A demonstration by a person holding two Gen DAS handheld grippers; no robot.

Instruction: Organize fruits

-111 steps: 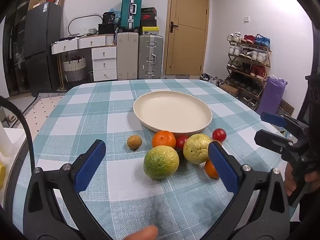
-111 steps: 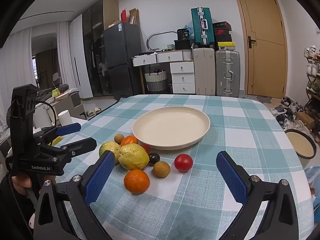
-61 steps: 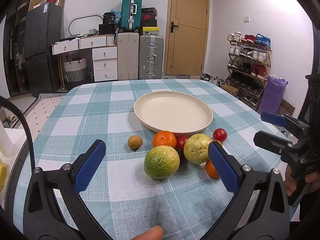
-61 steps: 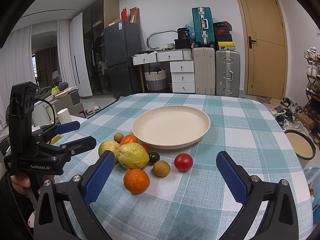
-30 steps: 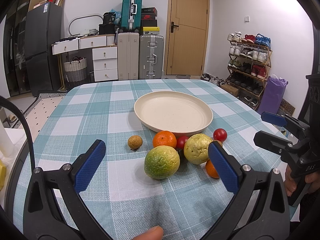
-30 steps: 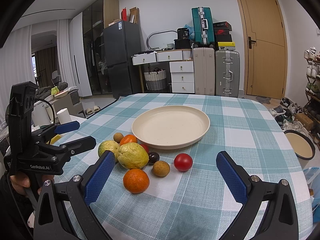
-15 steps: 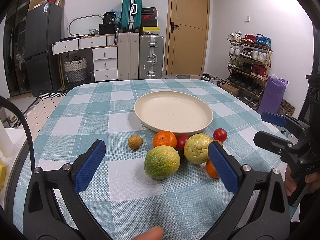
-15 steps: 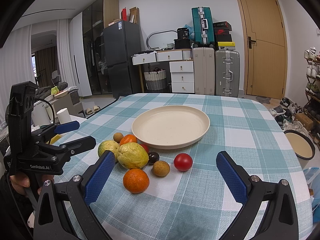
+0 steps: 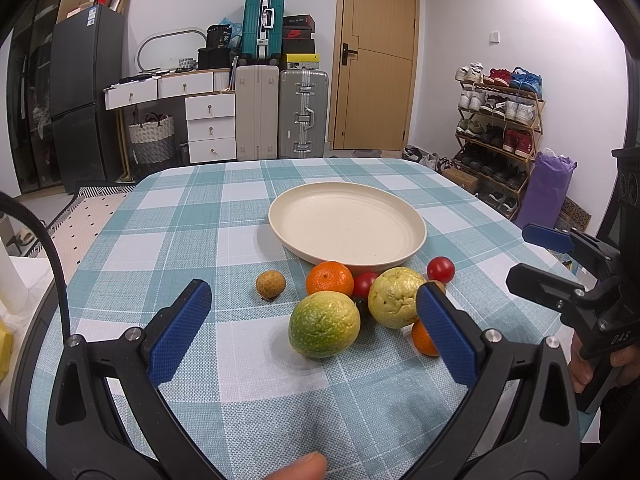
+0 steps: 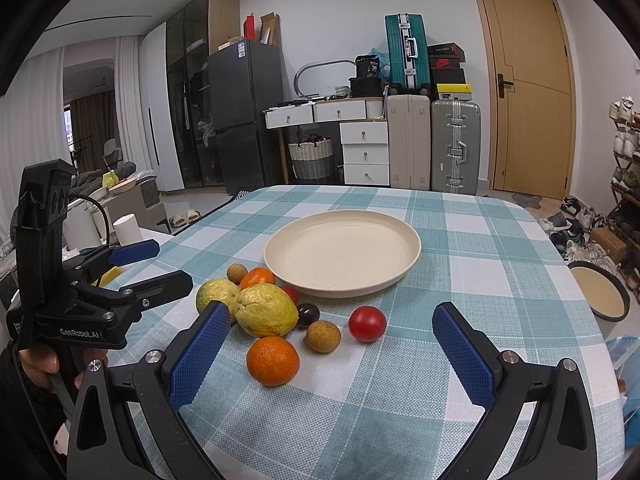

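Note:
A cream plate (image 9: 347,225) (image 10: 342,250) lies bare on the checked tablecloth. In front of it sit several fruits: a green-yellow citrus (image 9: 324,323) (image 10: 216,295), a yellow guava (image 9: 396,297) (image 10: 266,310), two oranges (image 9: 330,279) (image 10: 273,360), two red tomatoes (image 9: 440,269) (image 10: 367,323), a dark plum (image 10: 308,313) and two small brown fruits (image 9: 271,285) (image 10: 323,336). My left gripper (image 9: 316,330) is open, low in front of the citrus. My right gripper (image 10: 330,350) is open, just short of the near orange. Each gripper also shows in the other's view.
The table's edges fall away on both sides. A round cream bowl (image 10: 599,294) stands off the table to the right. Suitcases (image 9: 303,114), white drawers (image 9: 210,128), a dark fridge (image 9: 86,96), a door (image 9: 378,56) and a shoe rack (image 9: 498,120) line the room behind.

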